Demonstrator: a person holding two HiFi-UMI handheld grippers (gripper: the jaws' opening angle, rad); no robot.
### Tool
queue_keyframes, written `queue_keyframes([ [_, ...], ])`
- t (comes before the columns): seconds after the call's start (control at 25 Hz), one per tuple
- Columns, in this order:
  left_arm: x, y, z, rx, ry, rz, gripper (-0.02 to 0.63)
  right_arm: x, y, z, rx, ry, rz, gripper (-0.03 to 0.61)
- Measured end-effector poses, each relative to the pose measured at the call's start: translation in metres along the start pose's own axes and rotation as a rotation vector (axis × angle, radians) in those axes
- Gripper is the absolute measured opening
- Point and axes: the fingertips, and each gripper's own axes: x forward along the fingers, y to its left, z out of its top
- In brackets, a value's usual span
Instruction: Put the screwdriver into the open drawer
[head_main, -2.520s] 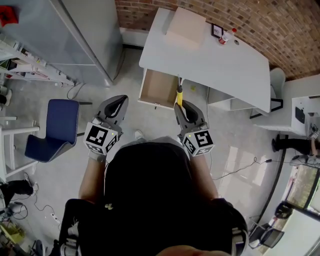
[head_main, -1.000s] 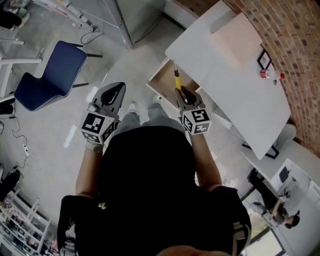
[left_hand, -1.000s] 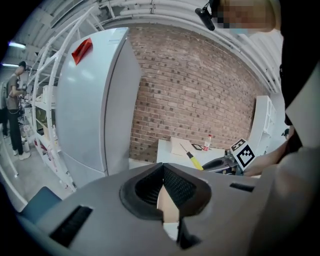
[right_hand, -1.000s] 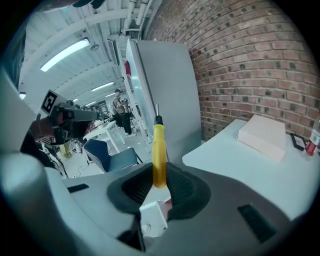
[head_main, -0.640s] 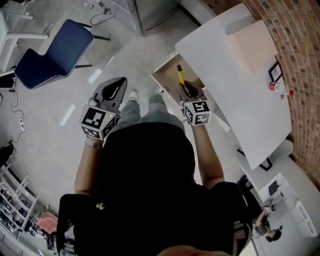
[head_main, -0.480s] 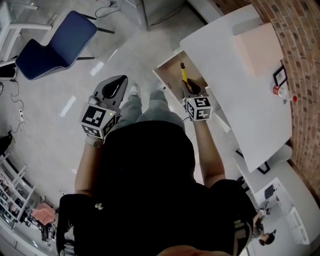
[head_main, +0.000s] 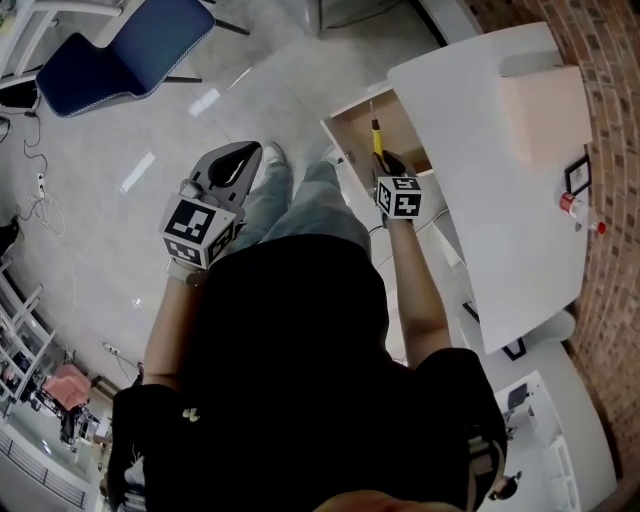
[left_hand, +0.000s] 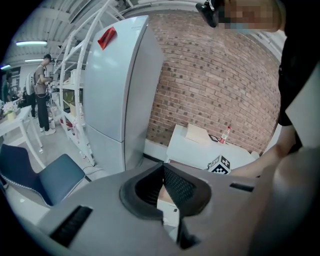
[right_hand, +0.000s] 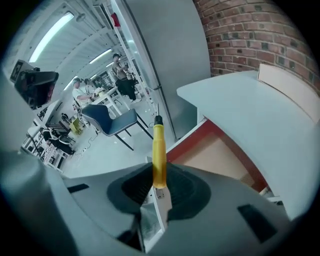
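The screwdriver has a yellow handle and a thin metal shaft, and it points forward out of my right gripper, which is shut on the handle's rear end. In the right gripper view the screwdriver stands up from the jaws of that gripper, over the near edge of the open drawer. This drawer is a tan box pulled out from under the white desk. My left gripper hangs over the floor to the left, shut and empty, as the left gripper view also shows.
A blue chair stands at the upper left on the grey floor. A tall grey cabinet stands left of the desk against the brick wall. On the desk lie a flat beige box and a bottle. People stand far off.
My right gripper has sunk with the screwdriver towards the open drawer, and its cube looks smaller. The left gripper has dropped a little. The head view has swung, so the desk sits further right.
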Motion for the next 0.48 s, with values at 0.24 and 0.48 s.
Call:
queue_keyframes([
  [0.24,0.005,0.007,-0.017,-0.009,0.042,0.007,0.003,0.038,-0.016,-0.021,0.04,0.055,-0.025,0.089],
  [0.48,0.008,0.017,-0.039,-0.02,0.096,0.025,0.003,0.071,-0.037,-0.049,0.104,0.109,-0.062,0.089],
])
